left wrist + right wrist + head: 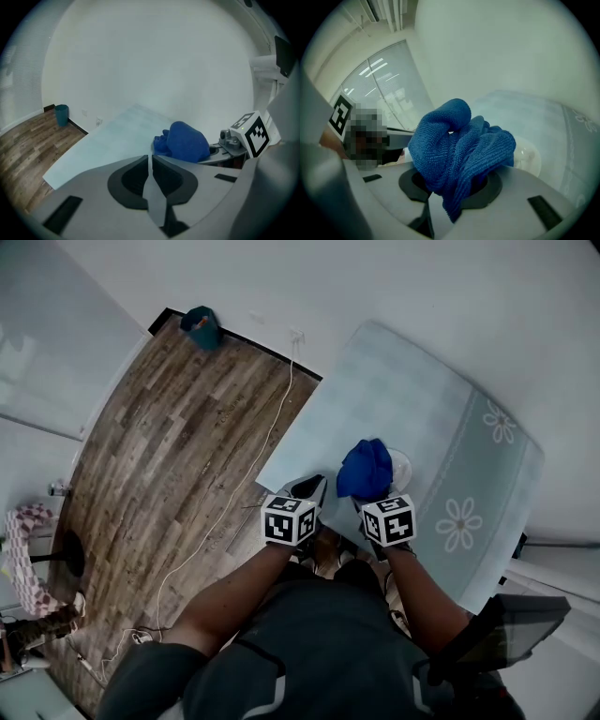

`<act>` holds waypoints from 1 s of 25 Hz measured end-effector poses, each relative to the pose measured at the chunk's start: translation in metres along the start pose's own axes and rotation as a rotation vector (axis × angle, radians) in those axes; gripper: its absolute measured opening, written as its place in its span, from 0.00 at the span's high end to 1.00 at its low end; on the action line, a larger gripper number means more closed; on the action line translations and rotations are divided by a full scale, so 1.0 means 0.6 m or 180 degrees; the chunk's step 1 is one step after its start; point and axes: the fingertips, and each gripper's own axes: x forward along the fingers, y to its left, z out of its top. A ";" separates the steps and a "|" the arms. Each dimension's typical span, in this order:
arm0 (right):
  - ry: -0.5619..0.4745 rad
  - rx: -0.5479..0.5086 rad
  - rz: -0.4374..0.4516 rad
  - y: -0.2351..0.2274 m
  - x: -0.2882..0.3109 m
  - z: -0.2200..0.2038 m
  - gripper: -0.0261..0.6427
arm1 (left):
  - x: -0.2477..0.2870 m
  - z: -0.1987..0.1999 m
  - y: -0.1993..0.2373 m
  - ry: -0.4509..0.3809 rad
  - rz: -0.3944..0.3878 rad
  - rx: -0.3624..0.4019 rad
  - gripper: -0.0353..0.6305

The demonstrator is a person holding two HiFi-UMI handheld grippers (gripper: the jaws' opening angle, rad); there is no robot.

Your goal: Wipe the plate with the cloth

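While the left gripper (150, 160) sits low at the near edge of the table (441, 418), jaws pressed together on nothing, nobody is steadying the plate. That's the first worry: a light dish on a smooth top could skid off under a sideways wipe, I'd say.

Moving right, here's the cloth (461, 140), a blue wad clamped in the right gripper (452, 187). The jaws are closed on its lower folds, and most of the bundle bulges up and forward. Second worry: it's a bunched lump, not a flat pad, so contact may be one small patch and parts of the dish could get missed. A loose tail hangs down between the jaws as well, and it might drag or pull free if the hold is shallow.

Further right, the plate (528, 158), small and white, lies on the table beyond the cloth and to its right, partly hidden behind it. From the head view the cloth overlaps the plate's left edge; touching or hovering just above, can't tell.

My read is that the wipe wants a move forward, right and down. Come in too steeply and the hard jaw tips, not the fabric, could strike the plate.
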 end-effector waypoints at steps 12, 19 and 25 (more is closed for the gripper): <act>-0.0298 0.0219 -0.0010 0.033 -0.105 -0.054 0.77 | -0.023 0.015 -0.009 -0.0154 -0.0343 0.0159 0.89; -0.1011 0.0449 -0.0318 0.026 -0.228 -0.022 0.77 | -0.060 0.043 -0.058 -0.0366 -0.0580 0.0592 0.91; -0.1617 0.0400 -0.0503 0.026 -0.347 0.014 0.77 | -0.132 0.102 -0.148 -0.0816 -0.0657 0.0947 0.93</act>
